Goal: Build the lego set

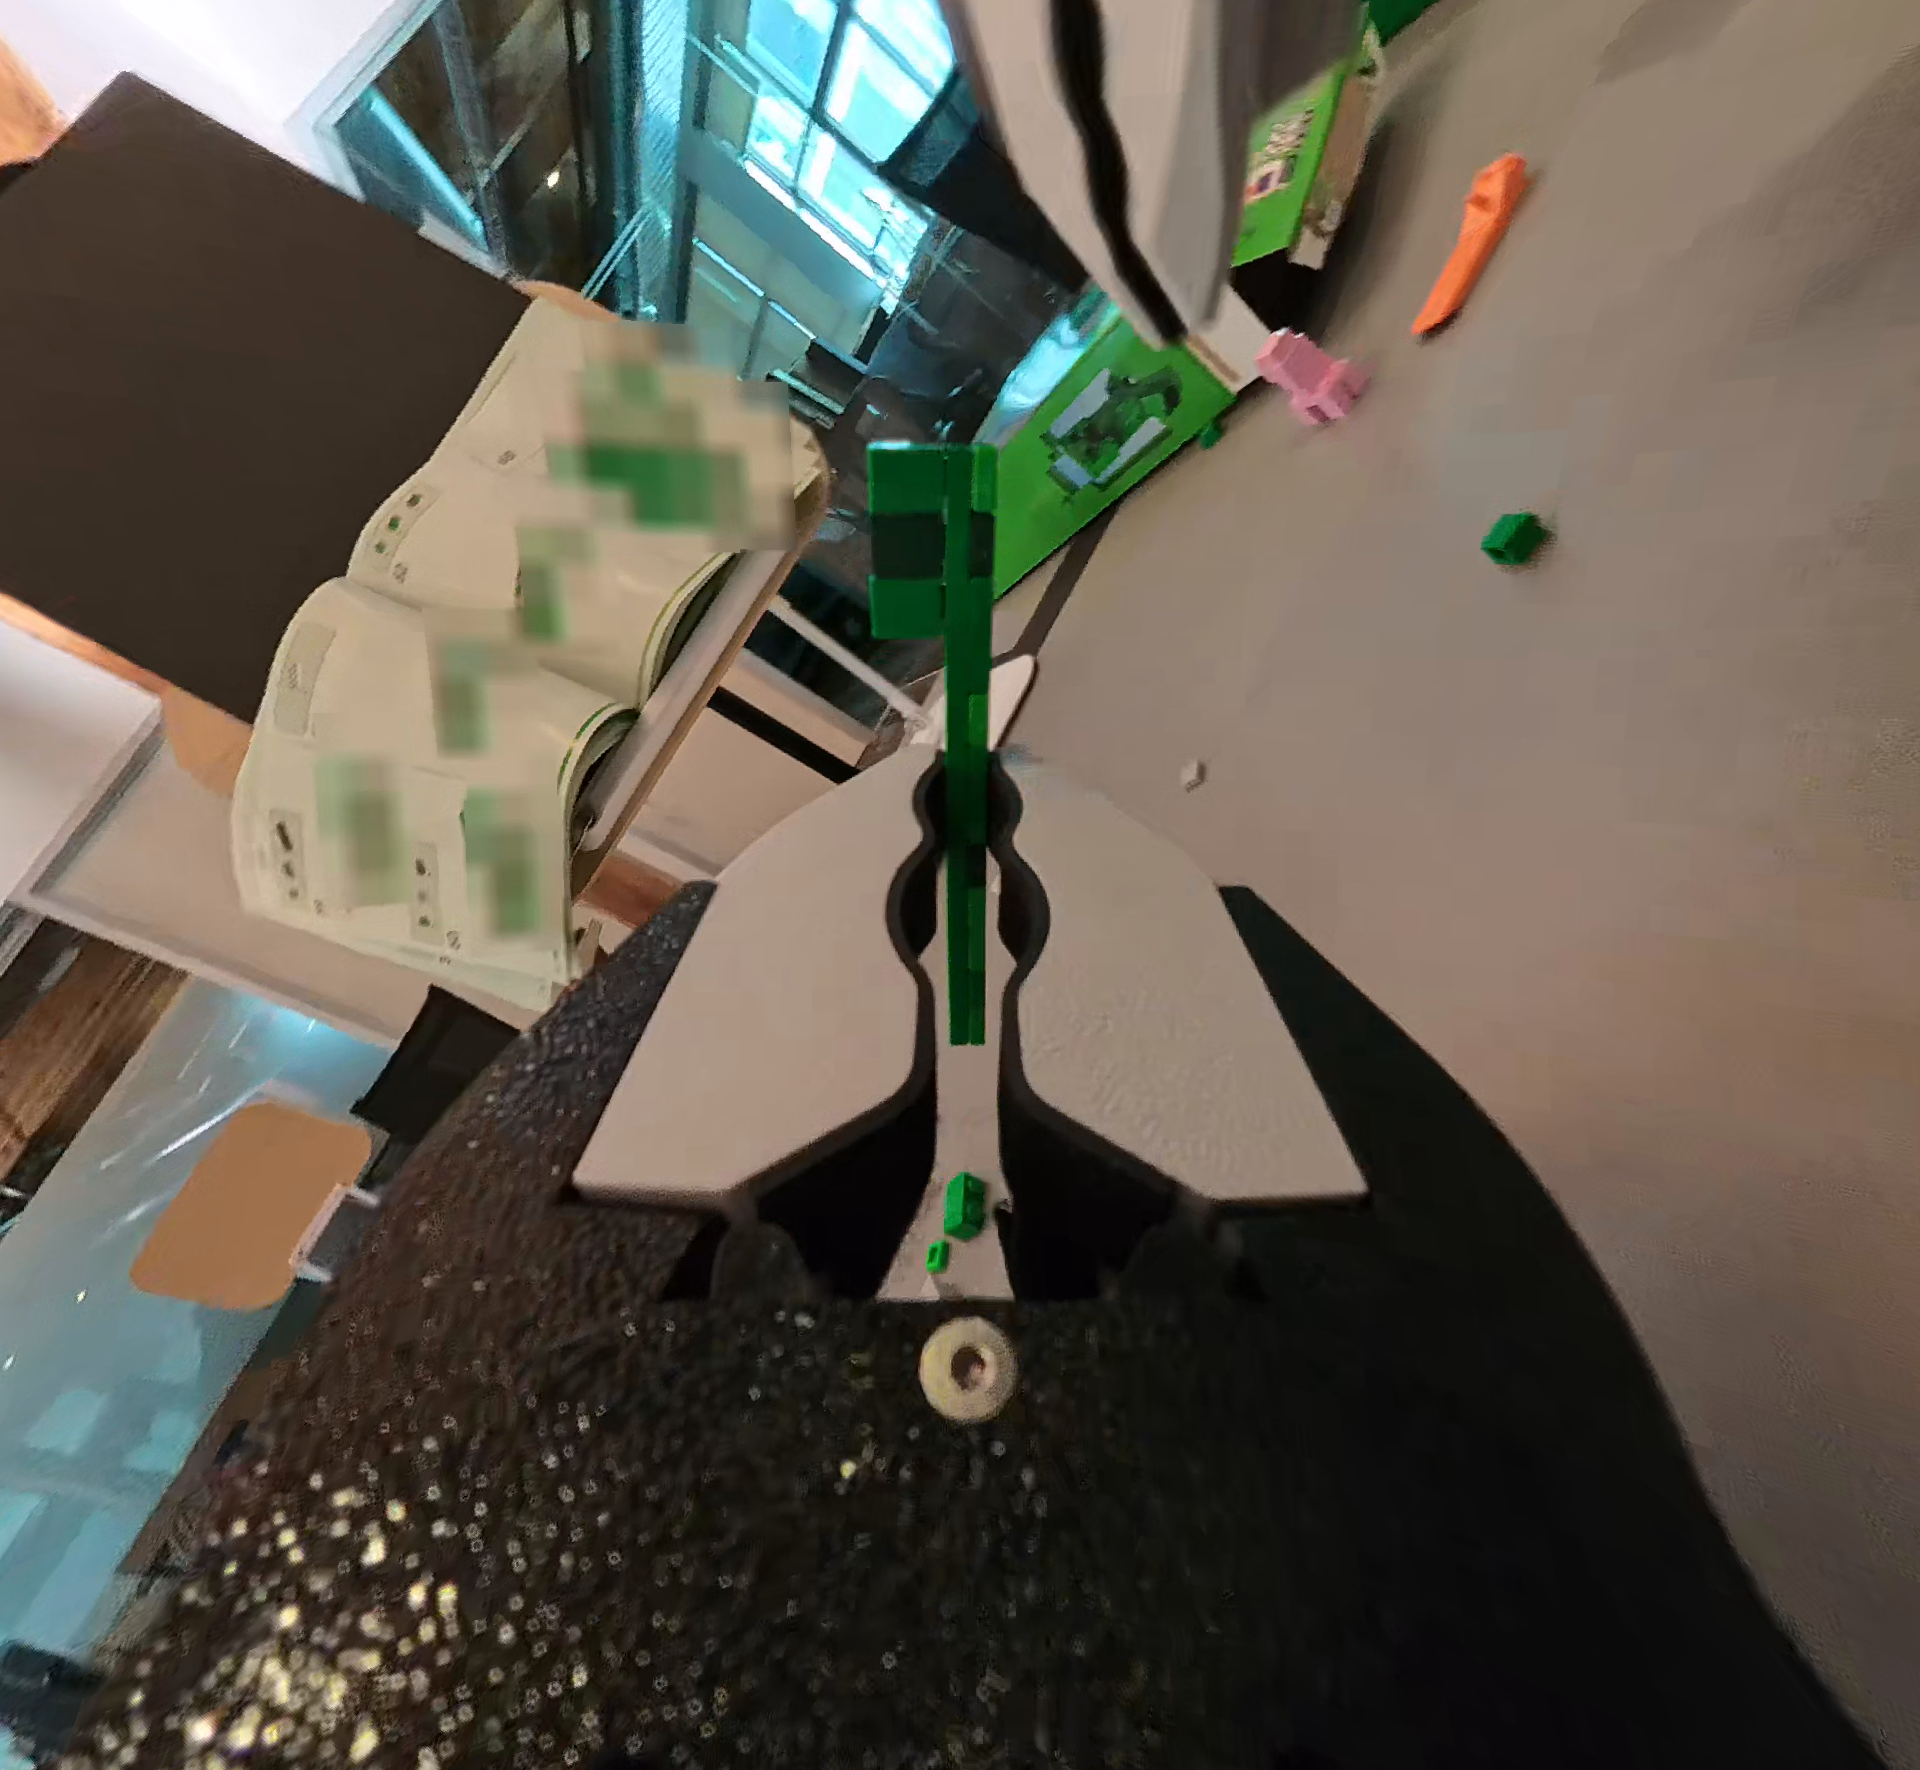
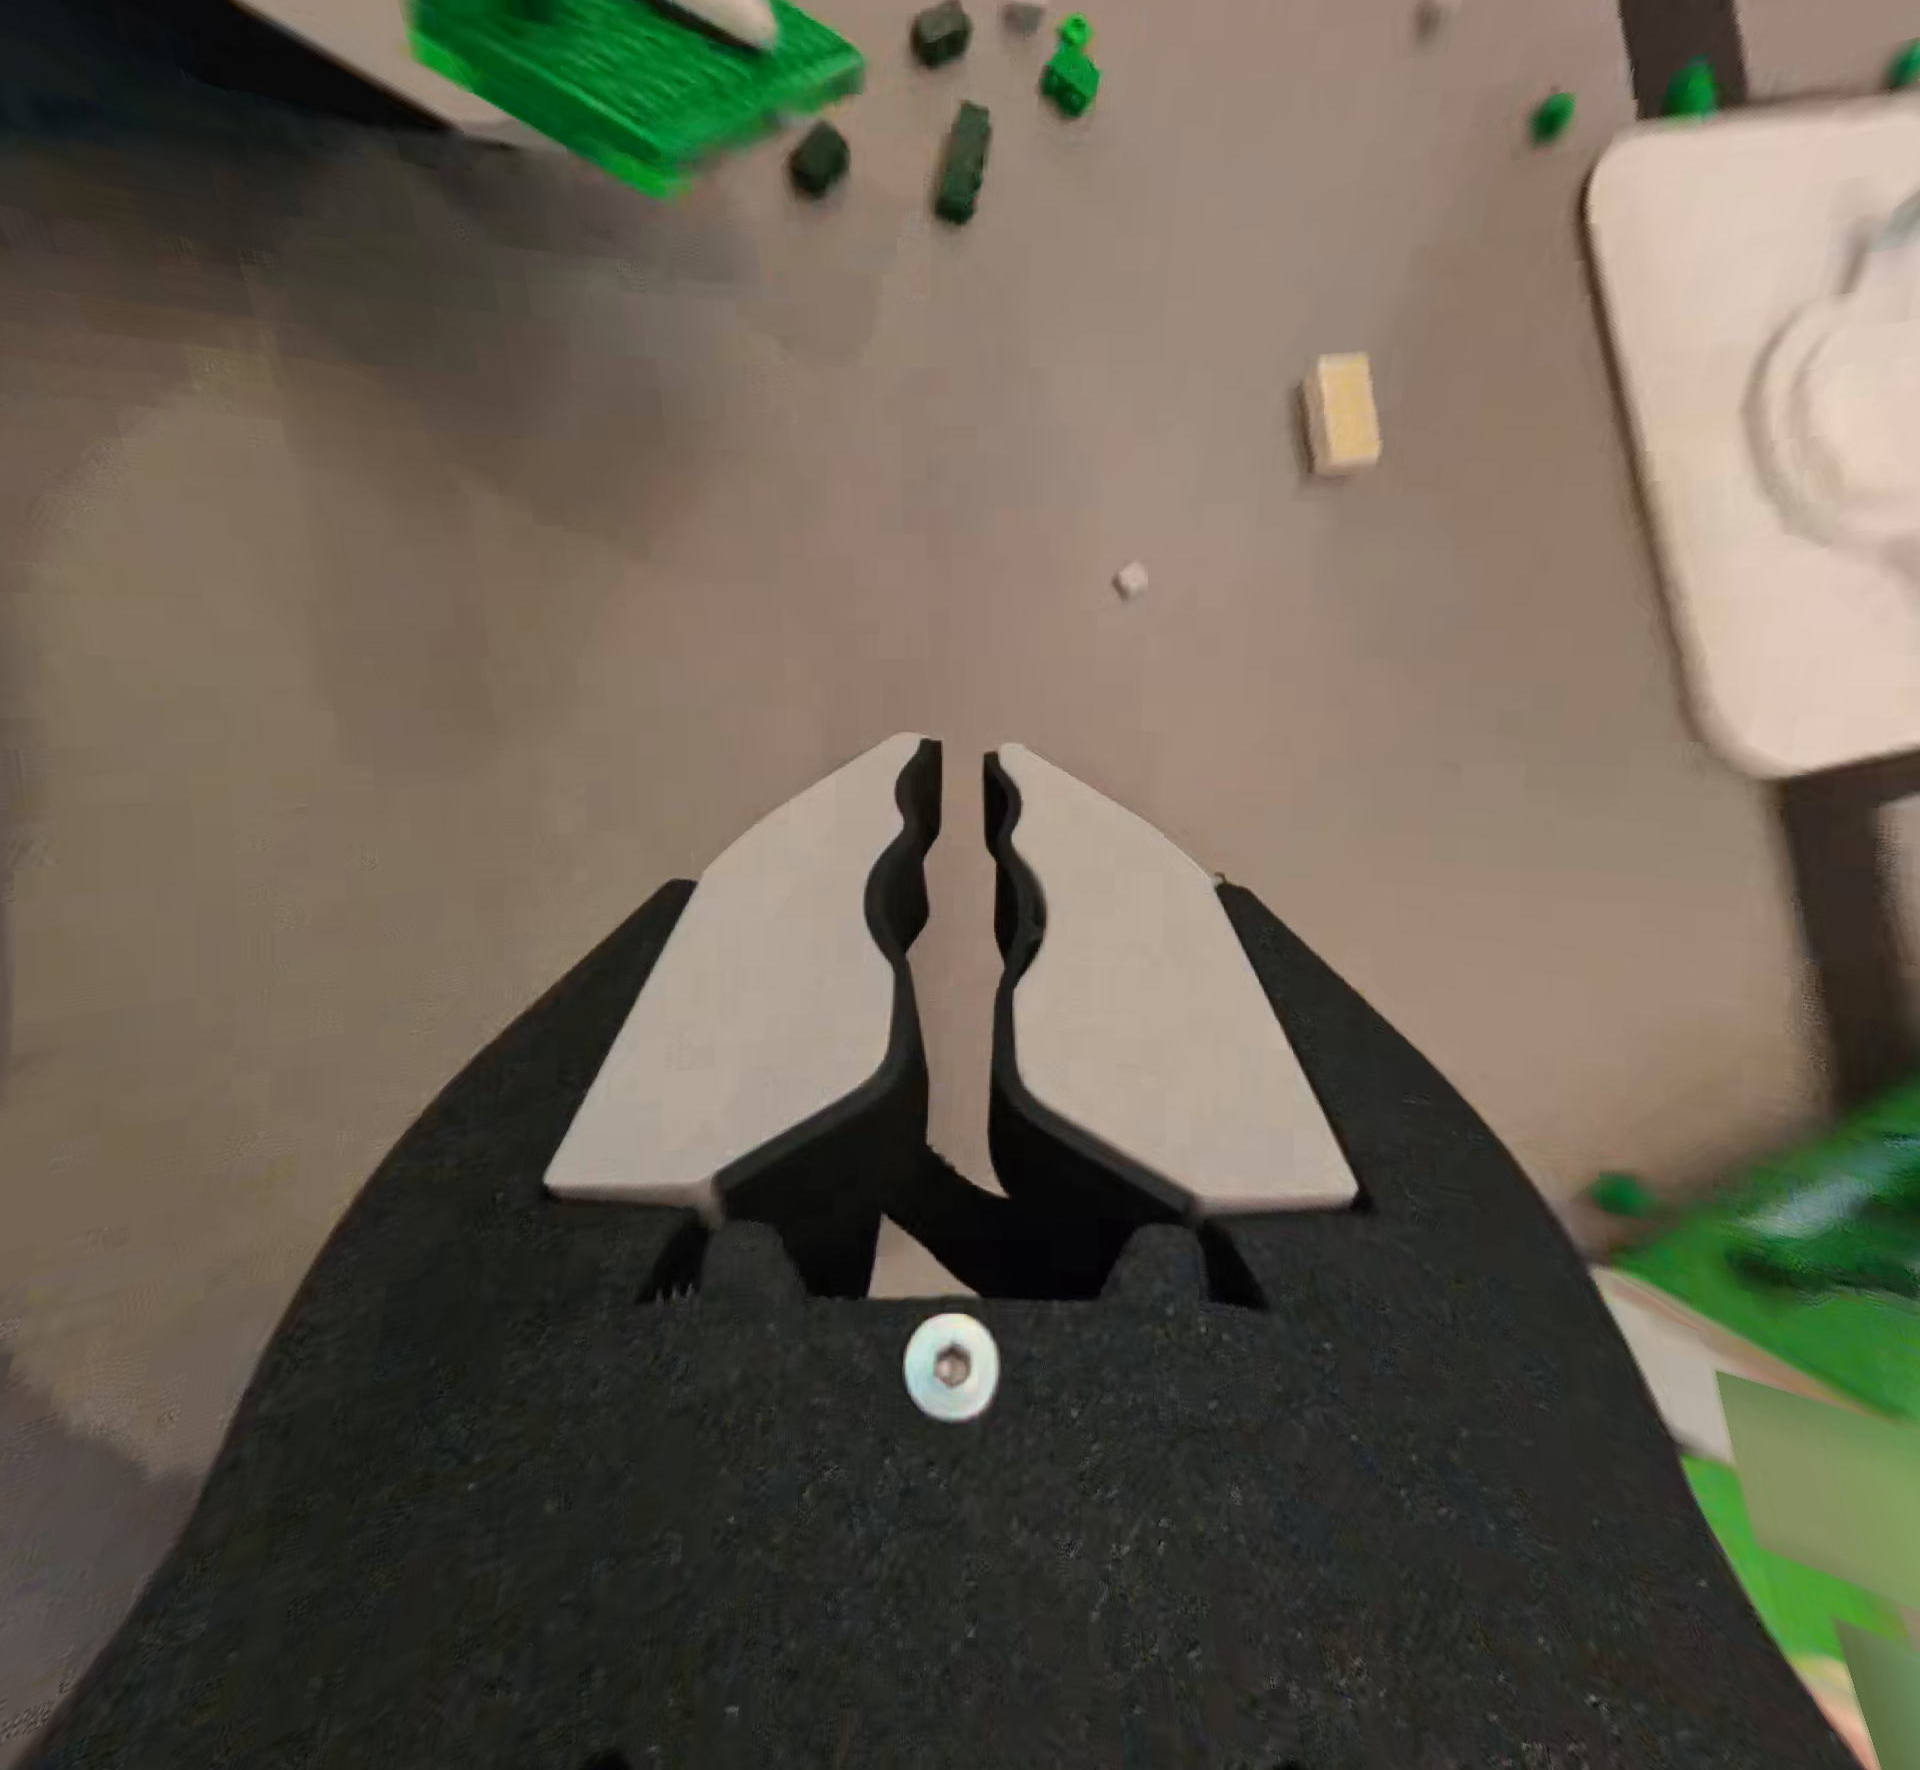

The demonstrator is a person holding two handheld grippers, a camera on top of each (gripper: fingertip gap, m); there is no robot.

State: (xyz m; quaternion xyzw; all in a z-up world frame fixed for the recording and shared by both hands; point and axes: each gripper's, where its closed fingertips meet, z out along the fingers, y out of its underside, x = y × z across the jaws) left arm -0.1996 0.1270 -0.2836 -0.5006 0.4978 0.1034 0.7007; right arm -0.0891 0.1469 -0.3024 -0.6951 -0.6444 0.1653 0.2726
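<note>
My left gripper is shut on a bright green Lego plate, which I see edge-on, held up off the table. A short stack of light and dark green bricks sits on the plate's far end. In the right wrist view the same plate shows at the top left, in the left gripper. My right gripper is empty, its jaws nearly together with a thin gap, above the grey table. It also shows at the top of the left wrist view.
Loose dark green bricks, a bright green piece, a tan brick and a tiny grey piece lie ahead. A white object is at right. A pink figure, an orange separator, green boxes and an open booklet are around. About 12 cm separates my left fingertips from my right. The tiny grey piece is about 12 cm from my right fingertips.
</note>
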